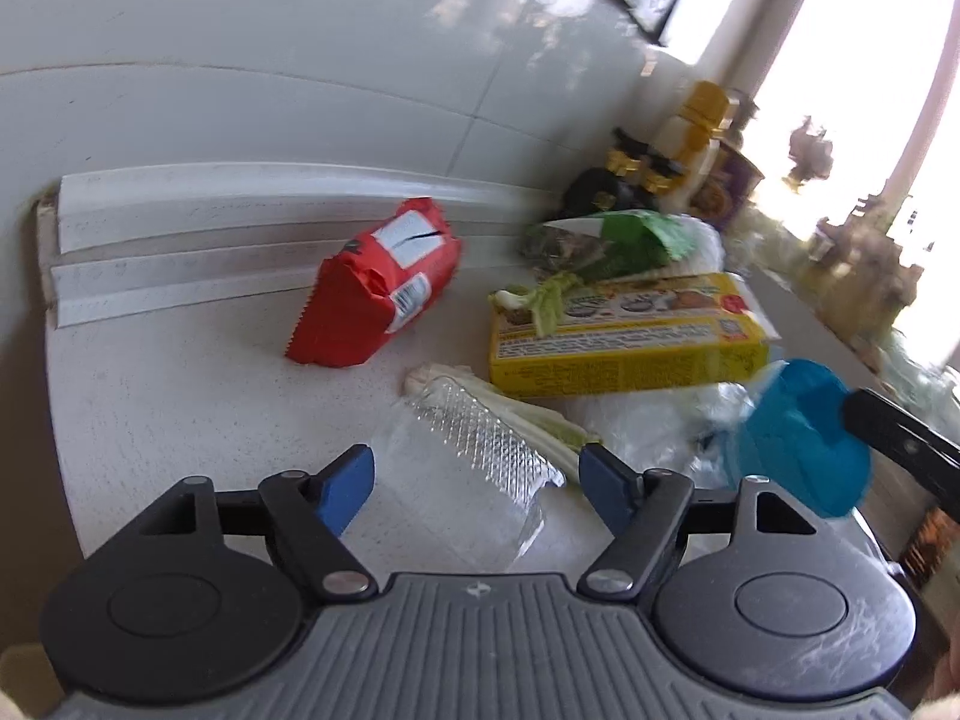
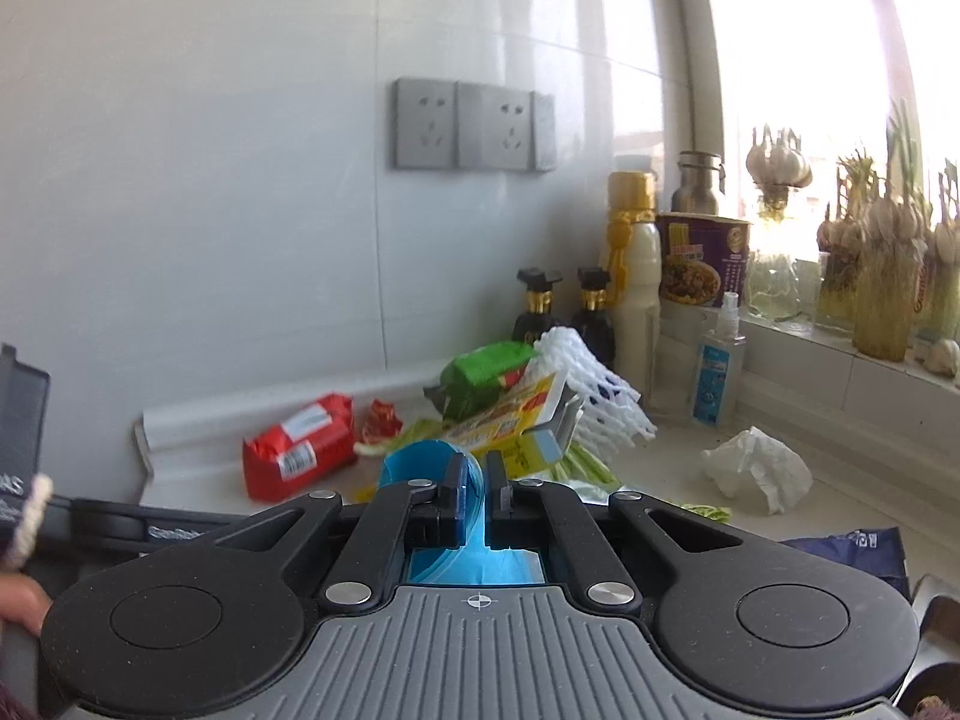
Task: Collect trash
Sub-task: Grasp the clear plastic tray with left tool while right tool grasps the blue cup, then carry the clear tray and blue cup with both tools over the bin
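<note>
On the white counter (image 1: 180,390) my left gripper (image 1: 477,483) stands open around a clear plastic container (image 1: 474,462); its blue pads do not touch it. Beyond lie a red packet (image 1: 378,288), a yellow box (image 1: 624,330), a green packet (image 1: 624,240), leafy vegetable scraps (image 1: 528,414) and a clear plastic bag (image 1: 636,438). My right gripper (image 2: 478,495) is shut on a thin blue plastic bag (image 2: 420,462), which hangs at the right of the left wrist view (image 1: 798,438). The right wrist view also shows the red packet (image 2: 297,444), yellow box (image 2: 510,414), white foam net (image 2: 594,396) and crumpled tissue (image 2: 759,468).
Two dark bottles (image 2: 540,306), a white bottle with yellow cap (image 2: 633,276), a noodle cup (image 2: 702,258) and a spray bottle (image 2: 717,360) stand in the back corner. Jars of garlic (image 2: 882,282) line the windowsill. A dark blue packet (image 2: 852,552) lies at the right. Wall sockets (image 2: 474,132) sit above.
</note>
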Demonstrator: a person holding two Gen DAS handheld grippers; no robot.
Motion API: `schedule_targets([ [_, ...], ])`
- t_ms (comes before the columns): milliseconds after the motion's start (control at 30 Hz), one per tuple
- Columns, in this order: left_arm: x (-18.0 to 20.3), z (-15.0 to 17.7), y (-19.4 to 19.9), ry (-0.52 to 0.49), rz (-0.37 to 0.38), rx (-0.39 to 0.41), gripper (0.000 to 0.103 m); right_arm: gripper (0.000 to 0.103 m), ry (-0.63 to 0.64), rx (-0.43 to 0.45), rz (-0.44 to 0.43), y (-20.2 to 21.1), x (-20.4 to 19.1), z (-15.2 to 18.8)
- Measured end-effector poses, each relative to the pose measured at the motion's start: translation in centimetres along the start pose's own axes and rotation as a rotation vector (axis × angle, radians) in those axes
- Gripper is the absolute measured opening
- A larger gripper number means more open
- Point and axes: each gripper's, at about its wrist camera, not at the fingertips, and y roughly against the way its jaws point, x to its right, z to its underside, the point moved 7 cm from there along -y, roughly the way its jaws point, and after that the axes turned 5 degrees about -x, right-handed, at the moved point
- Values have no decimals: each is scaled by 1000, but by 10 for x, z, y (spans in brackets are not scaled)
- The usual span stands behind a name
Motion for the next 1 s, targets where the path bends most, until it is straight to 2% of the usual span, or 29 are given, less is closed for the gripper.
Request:
schedule_targets([
  [233, 13, 0, -10, 106, -159, 8, 72, 2, -46, 14, -16, 1, 6, -2],
  [400, 18, 0, -14, 104, -291, 6, 56, 2, -62, 28, -35, 1, 4, -3],
  [500, 19, 2, -12, 95, -299, 7, 46, 2, -74, 38, -50, 3, 3, -5],
  [700, 14, 6, 0, 80, -267, 3, 37, 2, -114, 62, -90, 7, 2, -8],
  [1000, 0, 7, 35, 98, -210, 12, 36, 2, -182, 107, -211, 21, -5, -19],
])
